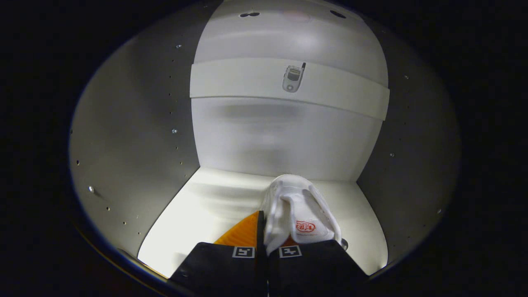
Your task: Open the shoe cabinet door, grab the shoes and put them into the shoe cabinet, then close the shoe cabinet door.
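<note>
- Tongs [266, 247]: the two fingers stand close together, clamped on the heel collar of a white sneaker [298, 206]; one finger runs along the outside of the shoe's left wall, while the other appears to sit inside the opening, largely hidden by the fabric.
- White sneaker: held toe-forward, it projects just ahead of the fingertips, with its tongue and a red printed patch facing the camera. It hangs inside the shoe cabinet, over the bottom panel [214, 206] and near its front; whether the sole touches the panel cannot be told.
- Handling, as a judgement: the shoe looks light and soft-sided. The fabric upper would give under pressure, so a pinch on the collar holds it but lets the toe sag or swing. The stiffer heel rim is the sound place to grip, as here; the sole would be too broad for these fingers.
- Shoe cabinet interior: pale side walls with rows of small peg holes flank the compartment; a back wall closes it.
- Upper shelf [288, 84]: it crosses the compartment well beyond the shoe, and a small flip phone [293, 78] rests at its front edge.
- Task stage, as a judgement: the door is open, the shoe is ready to set down, and closing remains.
</note>
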Demonstrator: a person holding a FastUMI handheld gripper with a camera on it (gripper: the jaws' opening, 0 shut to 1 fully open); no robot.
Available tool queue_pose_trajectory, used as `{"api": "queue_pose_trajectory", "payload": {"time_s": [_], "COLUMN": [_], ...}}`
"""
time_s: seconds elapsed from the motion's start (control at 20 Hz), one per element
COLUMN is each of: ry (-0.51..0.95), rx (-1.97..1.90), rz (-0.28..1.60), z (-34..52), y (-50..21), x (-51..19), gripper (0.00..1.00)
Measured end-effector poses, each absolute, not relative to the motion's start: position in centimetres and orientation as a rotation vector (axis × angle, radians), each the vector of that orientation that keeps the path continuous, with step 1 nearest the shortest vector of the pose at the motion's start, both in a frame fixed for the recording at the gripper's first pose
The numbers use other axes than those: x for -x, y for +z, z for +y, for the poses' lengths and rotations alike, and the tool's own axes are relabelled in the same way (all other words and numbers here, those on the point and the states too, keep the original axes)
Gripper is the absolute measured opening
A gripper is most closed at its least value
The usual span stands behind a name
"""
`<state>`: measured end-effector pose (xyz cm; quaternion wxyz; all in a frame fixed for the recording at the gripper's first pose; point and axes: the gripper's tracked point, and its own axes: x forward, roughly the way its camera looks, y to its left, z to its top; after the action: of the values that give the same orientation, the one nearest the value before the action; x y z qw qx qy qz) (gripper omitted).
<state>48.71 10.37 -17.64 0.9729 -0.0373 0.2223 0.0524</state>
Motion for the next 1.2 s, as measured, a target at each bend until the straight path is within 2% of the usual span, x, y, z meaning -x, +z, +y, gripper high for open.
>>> {"api": "queue_pose_trajectory", "payload": {"time_s": [0.15,0.25,0.35,0.45,0.5,0.55,0.65,0.7,0.75,0.8,0.95,1.2], "ry": [0.097,0.089,0.104,0.124,0.131,0.136,0.153,0.167,0.176,0.179,0.169,0.123], "rx": [0.082,0.073,0.04,0.016,0.011,0.015,0.017,0.017,0.02,0.022,-0.013,-0.049], "rz": [0.457,0.469,0.486,0.487,0.483,0.476,0.464,0.469,0.465,0.459,0.429,0.298], "z": [10.3,10.1,10.5,10.7,10.7,10.7,10.9,11.1,11.3,11.3,10.9,8.7], "y": [-17.9,-17.9,-17.7,-17.6,-17.3,-16.9,-16.2,-16.2,-15.8,-15.5,-13.9,-9.5], "x": [-48.6,-48.2,-47.4,-47.1,-46.6,-46.1,-44.9,-44.1,-43.2,-42.5,-39.7,-34.2], "gripper": [0.08,0.13,0.15,0.24,0.34,0.39,0.57,0.72,0.81,0.94,0.98,0.99]}}
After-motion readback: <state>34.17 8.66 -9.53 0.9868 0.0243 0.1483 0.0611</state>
